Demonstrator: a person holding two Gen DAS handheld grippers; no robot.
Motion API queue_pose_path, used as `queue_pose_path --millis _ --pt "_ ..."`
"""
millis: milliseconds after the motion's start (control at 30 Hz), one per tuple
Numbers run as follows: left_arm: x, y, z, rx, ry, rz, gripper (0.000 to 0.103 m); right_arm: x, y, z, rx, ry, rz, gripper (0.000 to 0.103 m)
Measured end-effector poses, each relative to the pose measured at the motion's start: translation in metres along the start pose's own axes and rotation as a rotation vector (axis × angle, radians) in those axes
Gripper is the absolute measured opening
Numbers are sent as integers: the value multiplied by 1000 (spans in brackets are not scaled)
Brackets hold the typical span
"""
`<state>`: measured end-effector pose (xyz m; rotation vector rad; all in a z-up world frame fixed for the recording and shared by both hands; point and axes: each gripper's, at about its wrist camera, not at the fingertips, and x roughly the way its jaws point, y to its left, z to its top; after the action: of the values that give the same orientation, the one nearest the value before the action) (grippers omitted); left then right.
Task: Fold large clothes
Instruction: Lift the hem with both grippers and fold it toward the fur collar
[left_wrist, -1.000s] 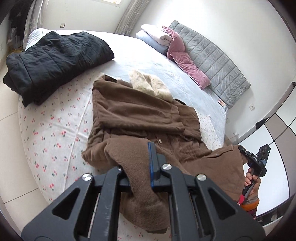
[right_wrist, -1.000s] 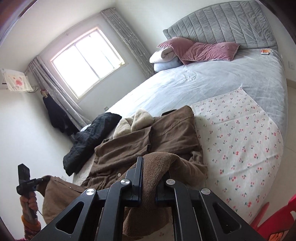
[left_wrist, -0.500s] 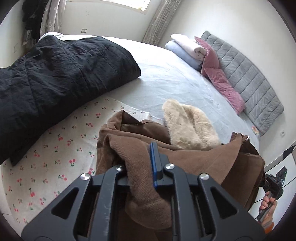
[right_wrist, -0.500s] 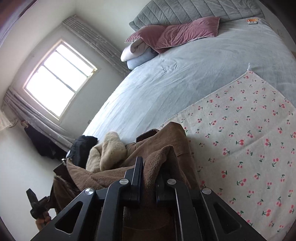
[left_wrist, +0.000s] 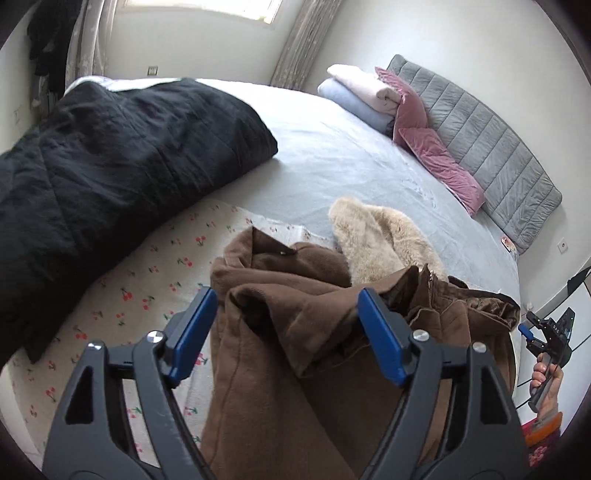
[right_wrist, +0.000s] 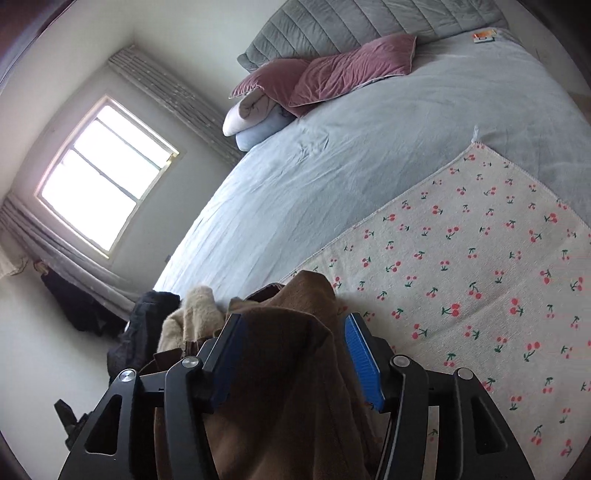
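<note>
Your brown coat (left_wrist: 295, 354) lies bunched on the cherry cloth (left_wrist: 147, 280) on the bed (left_wrist: 351, 155). Folds of it sit between the fingers of your left gripper (left_wrist: 286, 334) and right gripper (right_wrist: 291, 354). Both are opening and the blue pads are off the fabric.

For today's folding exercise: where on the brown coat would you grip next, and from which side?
Grip the brown coat at its folded near edge, coming from the foot of the bed: the fabric is thick and doubled there, while the fur collar bunches at the far end.
</note>
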<state>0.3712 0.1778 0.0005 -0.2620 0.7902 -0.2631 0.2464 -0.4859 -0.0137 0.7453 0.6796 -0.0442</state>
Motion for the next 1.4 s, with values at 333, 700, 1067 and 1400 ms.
queue_pose_path --millis 333,700,1067,1400 --pt "37 -1 -6 287 89 195 83 47 59 -30 -428 110 -264 57" --pt "105 -15 10 238 137 186 10 115 62 -21 -449 73 -400 14" --pt "20 -66 64 262 -371 366 7 55 152 13 -590 -437 -529 9" --pt "181 -31 77 261 -275 567 8 202 140 48 -657 -344 -685 11"
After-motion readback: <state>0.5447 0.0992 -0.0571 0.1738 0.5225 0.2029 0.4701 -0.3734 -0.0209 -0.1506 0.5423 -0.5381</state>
